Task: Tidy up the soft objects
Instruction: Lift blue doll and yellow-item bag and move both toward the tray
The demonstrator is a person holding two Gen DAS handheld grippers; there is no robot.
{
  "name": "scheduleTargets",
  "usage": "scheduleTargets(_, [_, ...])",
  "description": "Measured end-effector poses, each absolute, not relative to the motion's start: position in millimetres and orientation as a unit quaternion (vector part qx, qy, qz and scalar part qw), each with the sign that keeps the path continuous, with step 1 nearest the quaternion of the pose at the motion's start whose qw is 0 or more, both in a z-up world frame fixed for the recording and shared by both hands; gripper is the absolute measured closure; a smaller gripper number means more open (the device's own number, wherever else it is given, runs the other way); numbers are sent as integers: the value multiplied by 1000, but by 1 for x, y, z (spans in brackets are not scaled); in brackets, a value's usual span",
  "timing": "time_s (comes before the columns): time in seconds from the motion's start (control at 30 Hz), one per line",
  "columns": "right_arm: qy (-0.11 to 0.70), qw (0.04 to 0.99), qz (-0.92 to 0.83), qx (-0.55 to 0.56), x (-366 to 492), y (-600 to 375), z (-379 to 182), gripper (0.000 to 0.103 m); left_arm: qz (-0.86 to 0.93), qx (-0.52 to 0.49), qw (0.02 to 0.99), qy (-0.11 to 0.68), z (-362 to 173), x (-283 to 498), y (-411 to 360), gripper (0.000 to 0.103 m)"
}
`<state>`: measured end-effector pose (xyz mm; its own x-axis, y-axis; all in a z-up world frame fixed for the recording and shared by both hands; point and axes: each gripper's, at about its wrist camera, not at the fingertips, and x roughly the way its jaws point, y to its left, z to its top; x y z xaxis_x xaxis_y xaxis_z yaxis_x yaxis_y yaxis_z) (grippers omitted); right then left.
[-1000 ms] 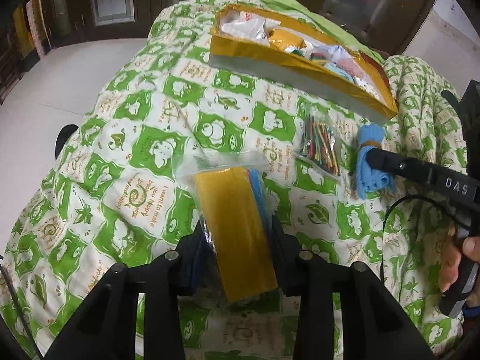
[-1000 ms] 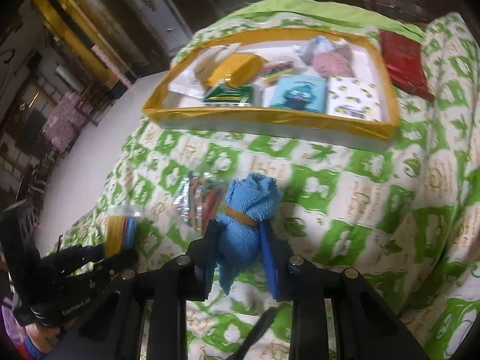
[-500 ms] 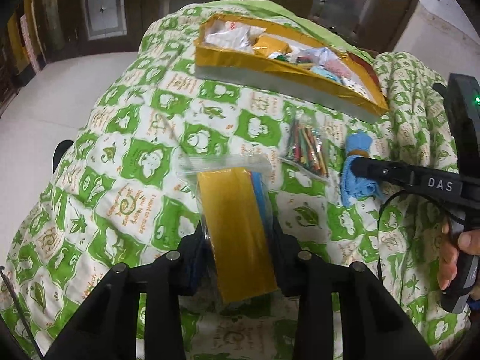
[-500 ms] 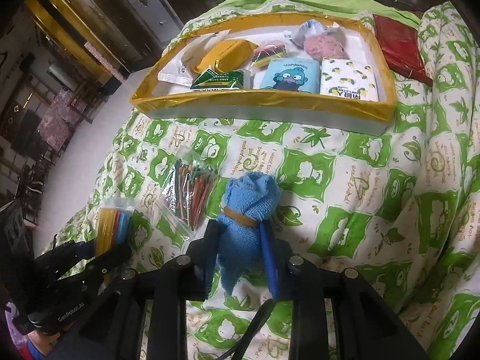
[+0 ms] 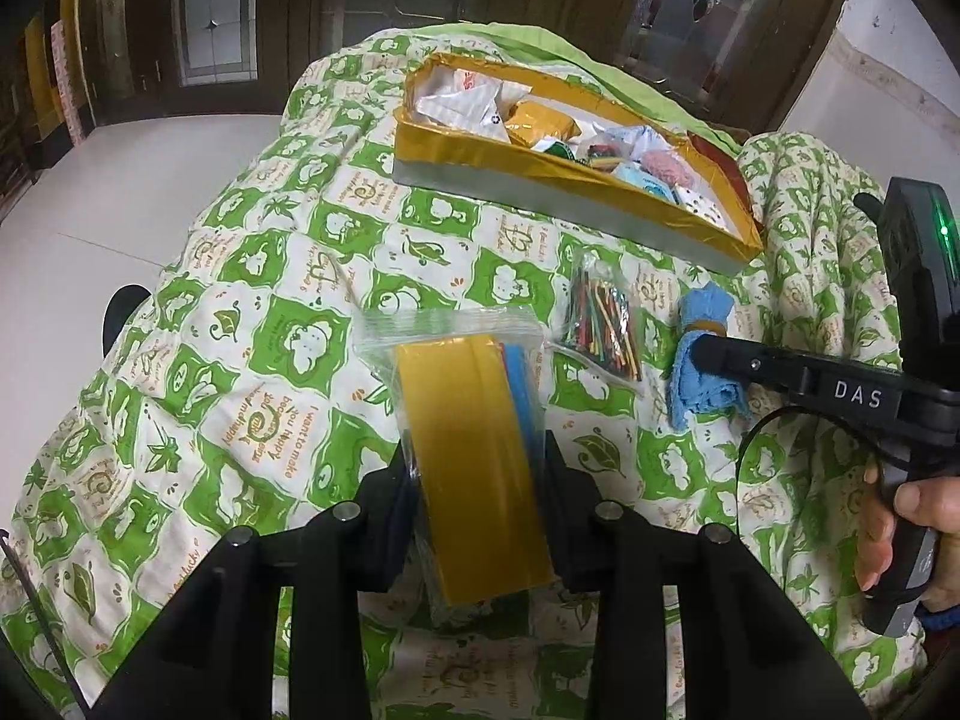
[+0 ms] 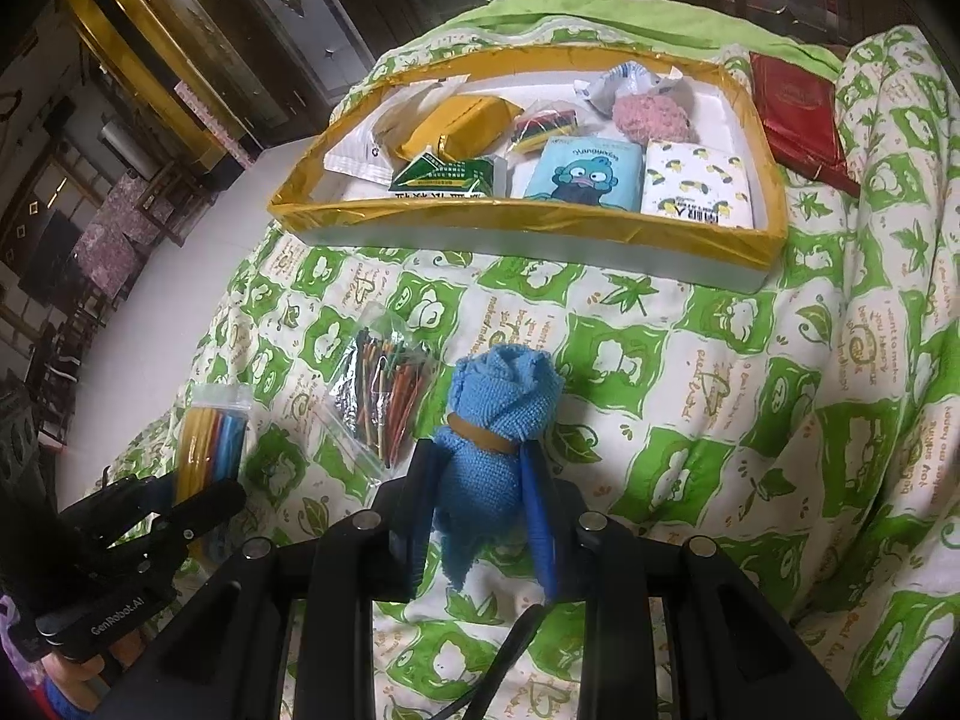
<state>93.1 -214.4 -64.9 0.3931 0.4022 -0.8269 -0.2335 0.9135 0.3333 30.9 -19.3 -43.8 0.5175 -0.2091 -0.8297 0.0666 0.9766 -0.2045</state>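
Observation:
My left gripper (image 5: 477,450) is shut on a clear zip bag of yellow and blue sheets (image 5: 474,420), held above the green-and-white quilt (image 5: 270,360). In the right wrist view that same bag (image 6: 210,444) and the left gripper (image 6: 174,504) sit at the lower left. My right gripper (image 6: 480,462) is shut on a rolled blue cloth (image 6: 492,420) tied with a tan band; the cloth (image 5: 702,348) also shows at the right of the left wrist view. A gold-rimmed white tray (image 6: 600,234) of soft packets lies further back on the quilt.
A clear bag of coloured sticks (image 6: 384,396) lies on the quilt between the two grippers. A red packet (image 6: 798,114) rests beside the tray's right end. A hand (image 5: 900,516) holds the right gripper's handle. Pale floor (image 5: 90,210) drops away to the left of the bed.
Both grippers keep their holds. The tray has slid lower and nearer in both views as the grippers carry the bag and cloth slightly toward it.

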Motion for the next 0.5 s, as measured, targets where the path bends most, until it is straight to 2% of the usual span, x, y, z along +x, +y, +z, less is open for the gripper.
scheduleTargets(0.5, [507, 836, 193, 82, 92, -215, -61, 73, -79, -72, 872, 478, -40, 29, -21, 67])
